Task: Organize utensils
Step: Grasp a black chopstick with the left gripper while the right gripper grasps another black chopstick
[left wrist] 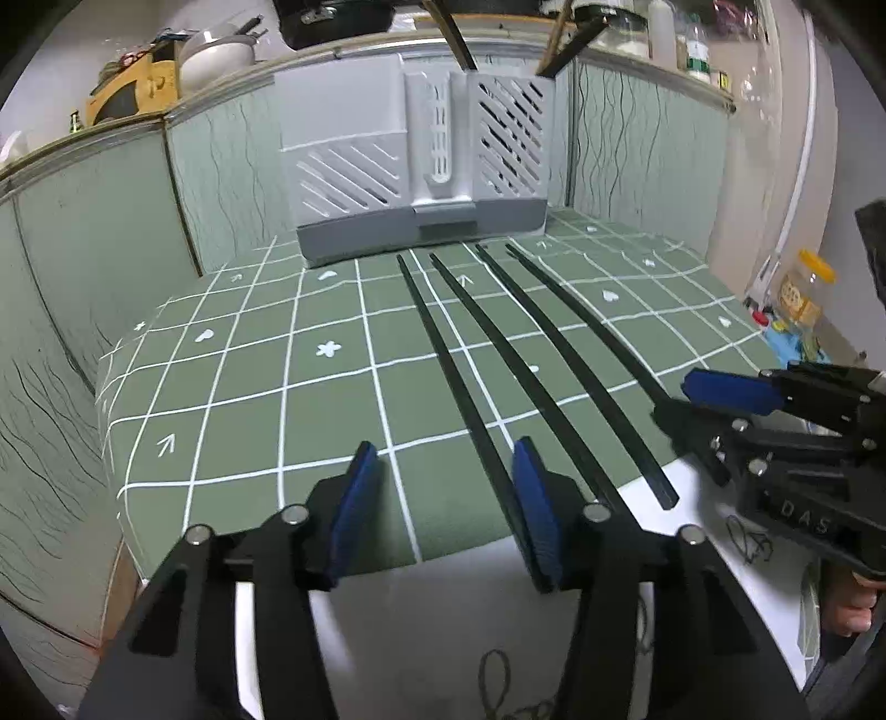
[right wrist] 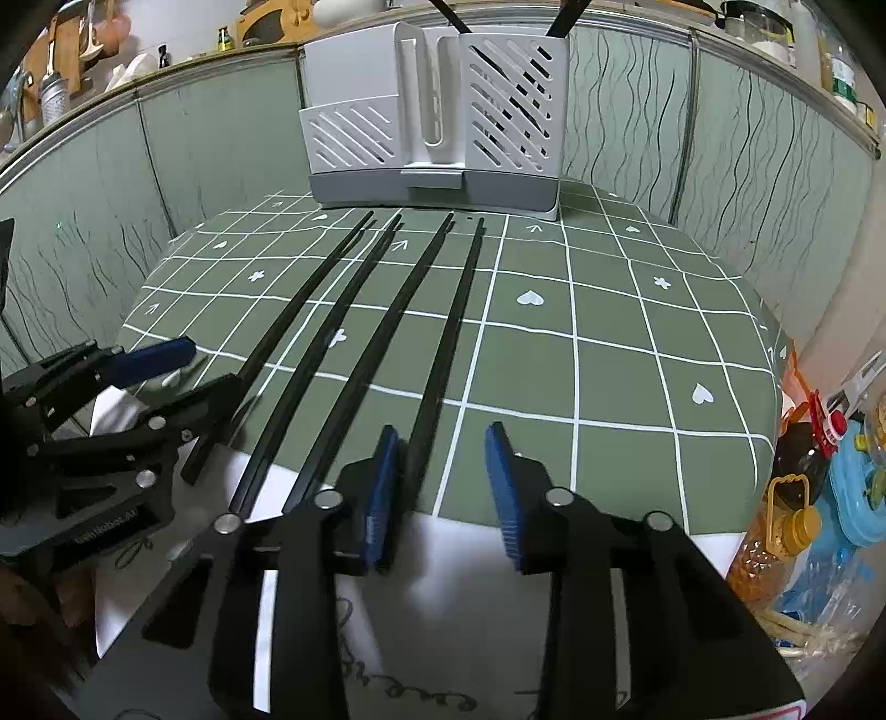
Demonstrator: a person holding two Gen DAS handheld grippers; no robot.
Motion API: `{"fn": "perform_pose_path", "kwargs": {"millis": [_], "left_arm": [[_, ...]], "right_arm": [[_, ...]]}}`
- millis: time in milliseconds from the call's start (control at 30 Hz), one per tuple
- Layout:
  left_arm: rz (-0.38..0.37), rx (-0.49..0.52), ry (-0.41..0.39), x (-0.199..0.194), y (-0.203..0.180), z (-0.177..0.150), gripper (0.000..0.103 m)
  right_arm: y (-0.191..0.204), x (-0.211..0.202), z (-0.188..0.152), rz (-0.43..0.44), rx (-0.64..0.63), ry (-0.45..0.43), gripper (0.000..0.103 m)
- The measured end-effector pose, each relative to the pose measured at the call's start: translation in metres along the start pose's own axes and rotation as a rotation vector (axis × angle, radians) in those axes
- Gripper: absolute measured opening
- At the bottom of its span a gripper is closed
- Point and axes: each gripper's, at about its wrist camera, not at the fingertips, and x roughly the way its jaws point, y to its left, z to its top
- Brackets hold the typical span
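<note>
Four chopsticks [left wrist: 487, 354] side by side before the holder [left wrist: 421, 166]

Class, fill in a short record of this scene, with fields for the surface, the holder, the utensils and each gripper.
surface: green checked tablecloth
holder: white slotted utensil holder at the back, dark sticks already standing in it
utensils: four black chopsticks lying side by side, pointing toward the holder
left gripper: open, at the leftmost chopstick's near end
right gripper: open, rightmost chopstick's near end between its jaws
</note>
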Motion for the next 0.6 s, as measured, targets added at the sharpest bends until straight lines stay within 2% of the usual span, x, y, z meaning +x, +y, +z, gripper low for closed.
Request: {"fn": "perform_pose_path", "kwargs": {"millis": [67, 233, 400, 600], "left_arm": [[0.003, 0.005, 0.007, 0.004, -0.002, 0.001, 0.031], [0.01, 0.019, 0.004, 0.006, -0.006, 0.004, 0.011], [0.026, 0.007, -0.002, 0.007, -0.006, 0.004, 0.008], [0.001, -0.043, 0.001, 0.007, 0.001, 0.005, 0.007]], "right_arm": [[-0.002, 0.001, 0.001, -0.008, 0.01, 0.003, 0.021], [-0.006, 0.002, 0.004, -0.029, 0.041, 0.012, 0.01], [-0.007, 0.003, 0.005, -0.036, 0.056, 0.021, 0.006], [-0.011, 0.002, 0.005, -0.022, 0.083, 0.028, 0.006]]}}
